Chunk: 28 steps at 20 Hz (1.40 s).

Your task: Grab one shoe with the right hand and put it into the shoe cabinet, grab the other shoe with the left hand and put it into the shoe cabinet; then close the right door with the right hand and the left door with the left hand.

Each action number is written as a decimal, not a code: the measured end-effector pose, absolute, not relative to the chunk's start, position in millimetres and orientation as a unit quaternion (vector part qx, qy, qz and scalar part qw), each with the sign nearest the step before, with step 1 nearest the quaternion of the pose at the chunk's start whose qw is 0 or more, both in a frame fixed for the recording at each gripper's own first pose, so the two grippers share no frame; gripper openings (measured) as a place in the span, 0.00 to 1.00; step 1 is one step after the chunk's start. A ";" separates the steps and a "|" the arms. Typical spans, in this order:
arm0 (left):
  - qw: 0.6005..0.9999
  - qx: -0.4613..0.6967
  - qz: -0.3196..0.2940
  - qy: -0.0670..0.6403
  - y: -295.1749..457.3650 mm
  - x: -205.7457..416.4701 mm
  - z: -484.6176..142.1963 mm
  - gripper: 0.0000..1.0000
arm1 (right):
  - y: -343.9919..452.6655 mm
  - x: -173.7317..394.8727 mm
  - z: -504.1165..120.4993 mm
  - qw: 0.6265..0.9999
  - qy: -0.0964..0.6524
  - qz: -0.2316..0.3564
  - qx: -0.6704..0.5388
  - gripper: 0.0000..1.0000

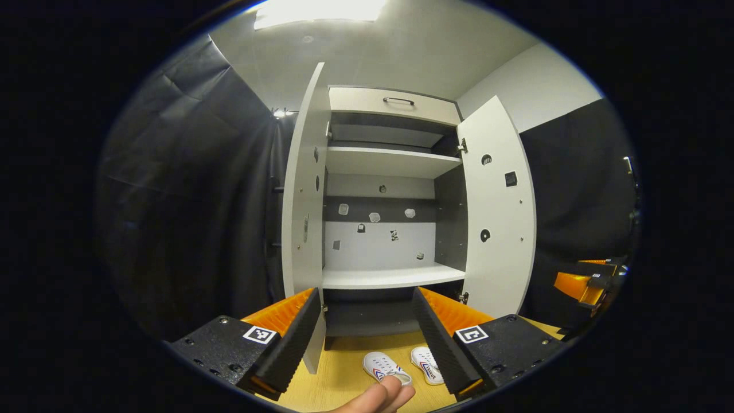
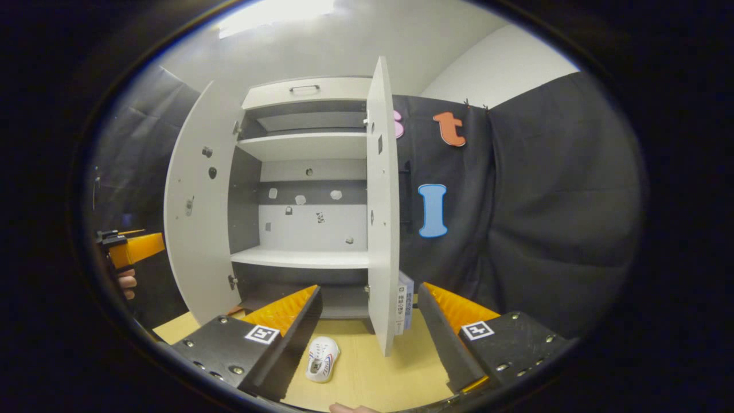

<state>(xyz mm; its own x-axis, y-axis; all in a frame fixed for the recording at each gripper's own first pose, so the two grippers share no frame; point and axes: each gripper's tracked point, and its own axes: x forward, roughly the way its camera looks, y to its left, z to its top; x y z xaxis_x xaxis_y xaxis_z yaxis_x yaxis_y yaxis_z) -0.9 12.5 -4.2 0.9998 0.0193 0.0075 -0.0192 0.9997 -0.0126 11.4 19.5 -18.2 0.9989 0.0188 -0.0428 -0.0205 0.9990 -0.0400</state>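
The shoe cabinet point(image 1: 390, 275) stands ahead with both doors swung wide; its left door point(image 1: 304, 206) and right door point(image 1: 499, 212) frame bare shelves. Two white shoes point(image 1: 381, 366) point(image 1: 425, 362) lie side by side on the wooden floor before it. My left gripper point(image 1: 367, 338) is open above them, holding nothing. In the right gripper view one white shoe point(image 2: 322, 357) lies on the floor between the fingers of my right gripper point(image 2: 370, 338), which is open. The cabinet point(image 2: 304, 258) shows there too, its right door point(image 2: 383, 206) edge-on. The left gripper point(image 2: 135, 248) appears at the far left.
Black cloth walls close in on both sides. A thin book or box point(image 2: 404, 310) leans beside the right door's lower edge. The right gripper point(image 1: 585, 284) sits at the far right of the left gripper view. A fingertip point(image 1: 381, 398) shows at the bottom.
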 end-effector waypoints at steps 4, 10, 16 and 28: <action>1.000 -0.009 0.007 0.000 15.3 -3.4 -9.6 0.98 | 27.1 18.9 -31.5 0.999 0.031 0.016 -0.024 0.96; 0.998 -0.056 0.033 -0.011 34.8 -2.6 -12.7 0.97 | 56.3 42.6 -98.5 0.996 0.069 0.046 -0.039 1.00; 0.997 -0.061 0.043 -0.002 50.9 -4.4 -31.0 0.96 | 104.0 76.8 -206.7 0.985 0.142 0.083 -0.048 1.00; 0.998 -0.055 0.013 0.042 45.5 11.3 -78.0 0.96 | 175.1 118.9 -409.6 0.944 0.314 0.093 -0.031 0.84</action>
<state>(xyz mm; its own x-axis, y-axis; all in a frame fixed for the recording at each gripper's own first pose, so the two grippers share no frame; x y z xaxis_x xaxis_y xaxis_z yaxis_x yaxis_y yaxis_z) 11.3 45.5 -78.0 0.9962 0.0207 -0.0845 -0.0299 0.9936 -0.1093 118.9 175.1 -409.6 0.7857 0.1569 -0.5983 -0.1954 0.9807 0.0006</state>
